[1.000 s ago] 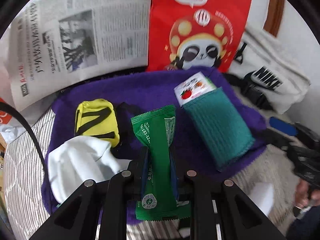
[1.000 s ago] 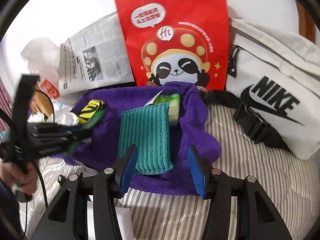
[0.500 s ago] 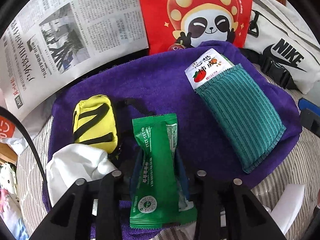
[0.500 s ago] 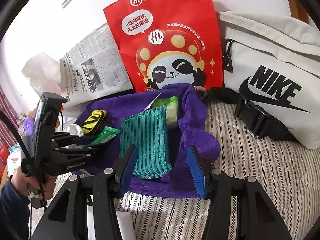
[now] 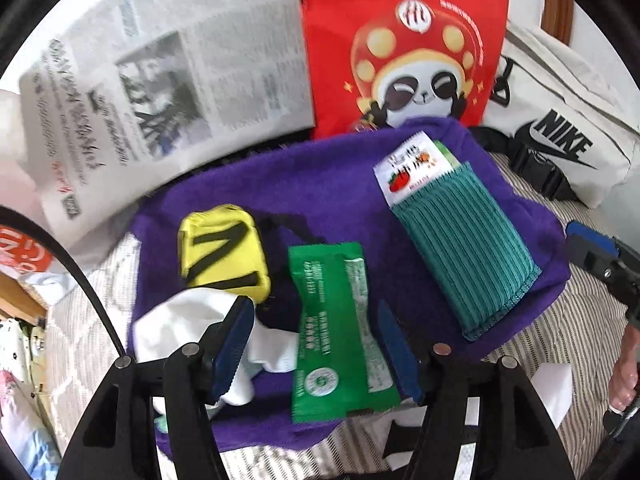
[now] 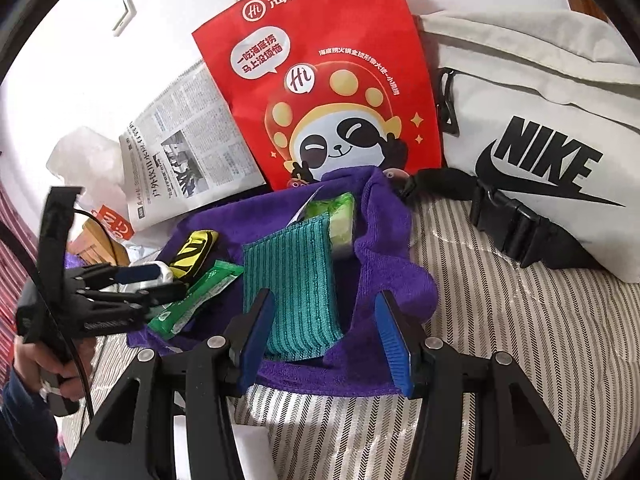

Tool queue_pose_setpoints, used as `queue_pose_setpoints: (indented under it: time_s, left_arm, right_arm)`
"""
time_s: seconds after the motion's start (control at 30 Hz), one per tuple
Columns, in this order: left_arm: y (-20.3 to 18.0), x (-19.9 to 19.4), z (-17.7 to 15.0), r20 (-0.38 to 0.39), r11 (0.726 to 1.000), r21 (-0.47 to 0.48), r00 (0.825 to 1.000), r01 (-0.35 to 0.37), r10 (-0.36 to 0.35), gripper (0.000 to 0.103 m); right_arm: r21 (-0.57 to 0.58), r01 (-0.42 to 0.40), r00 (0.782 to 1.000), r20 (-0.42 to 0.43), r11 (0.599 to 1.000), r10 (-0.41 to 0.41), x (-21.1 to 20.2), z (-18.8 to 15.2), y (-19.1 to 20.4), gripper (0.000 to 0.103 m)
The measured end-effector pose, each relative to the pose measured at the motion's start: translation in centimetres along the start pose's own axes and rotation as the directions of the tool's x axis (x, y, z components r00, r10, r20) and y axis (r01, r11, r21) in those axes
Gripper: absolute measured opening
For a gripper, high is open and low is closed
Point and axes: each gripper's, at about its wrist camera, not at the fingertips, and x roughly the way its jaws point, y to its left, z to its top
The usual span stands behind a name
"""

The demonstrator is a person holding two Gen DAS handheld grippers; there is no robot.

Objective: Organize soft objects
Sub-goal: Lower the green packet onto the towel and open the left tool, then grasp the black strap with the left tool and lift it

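Observation:
A purple towel (image 5: pixel 320 176) (image 6: pixel 392 272) is spread on the striped bedding. On it lie a green snack packet (image 5: pixel 336 332) (image 6: pixel 200 296), a yellow pouch with black stripes (image 5: pixel 224 252) (image 6: pixel 192 252), a white sock (image 5: pixel 192 324) and a teal ribbed cloth (image 5: pixel 464 248) (image 6: pixel 296 292) over a tomato-print packet (image 5: pixel 408 172). My left gripper (image 5: pixel 314 344) (image 6: pixel 150 280) is opening; the green packet lies flat between its blue pads, which stand clear of it. My right gripper (image 6: pixel 326 340) is open, straddling the near end of the teal cloth without pressing it.
A red panda bag (image 5: pixel 404 48) (image 6: pixel 328 92), a newspaper (image 5: pixel 160 76) (image 6: pixel 188 148) and a white Nike bag (image 5: pixel 560 132) (image 6: pixel 540 148) stand behind the towel. A white paper scrap (image 5: pixel 554 392) lies on the bedding. A person's hand (image 6: pixel 44 360) holds the left gripper.
The left jaws, shut on the green packet a second ago, have spread apart and let it go. It now lies flat on the towel. The right gripper has barely moved.

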Motion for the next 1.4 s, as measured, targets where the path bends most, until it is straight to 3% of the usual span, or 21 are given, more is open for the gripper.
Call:
queue_pose_setpoints:
  time_s: [0.23,0.43,0.73,0.93,1.1,1.23,1.3,1.33,1.4]
  left_arm:
    - [0.6,-3.2,-1.5,0.019,0.998,-0.017,0.998,0.059,-0.059,0.062]
    - [-1.1,-5.2,-4.6,0.003,0.994,0.014,0.994,0.112,-0.112,0.062]
    - [-2.2,-4.3,-10.5,-0.052,0.994,0.061,0.995,0.088,-0.085,0.062]
    - [-1.7,-4.2,-12.8,-0.023,0.985,0.172,1.0,0.006,-0.002,0.062]
    - [-2.1,-3.6,-12.1,0.019,0.955,0.294,0.998,0.045,-0.053,0.064]
    - [-2.2,-3.1,-11.1,-0.009,0.922,0.37,0.993,0.114,-0.118,0.068]
    - [-2.0,-2.8,-10.8,-0.033,0.919,0.362,0.987,0.158,-0.156,0.061]
    - [-1.9,-2.7,-10.7,-0.046,0.92,0.349,0.984,0.179,-0.174,0.048]
    - [-1.6,-2.8,-10.9,-0.066,0.918,0.31,0.969,0.248,-0.24,0.042]
  right_arm:
    - [0.007,-0.004,1.0,0.008,1.0,0.004,-0.3,0.1,-0.2,0.053]
    - [0.016,-0.005,1.0,0.01,1.0,0.005,-0.5,0.1,-0.2,0.057]
    - [-0.006,-0.006,1.0,0.003,1.0,0.006,-0.3,0.0,0.3,0.057]
    - [-0.013,-0.001,1.0,-0.004,1.0,0.001,-0.1,-0.1,0.4,0.058]
    - [-0.028,0.003,1.0,-0.011,1.0,-0.003,0.0,-0.1,0.6,0.058]
    - [-0.036,0.005,1.0,-0.016,0.999,-0.006,0.2,-0.3,0.7,0.058]
    - [-0.042,0.009,1.0,-0.022,0.999,-0.01,0.3,-0.3,0.7,0.058]
    - [-0.046,0.011,1.0,-0.025,0.999,-0.012,0.4,-0.3,0.8,0.058]
    - [-0.053,0.017,0.999,-0.029,0.998,-0.019,0.5,-0.4,0.8,0.058]
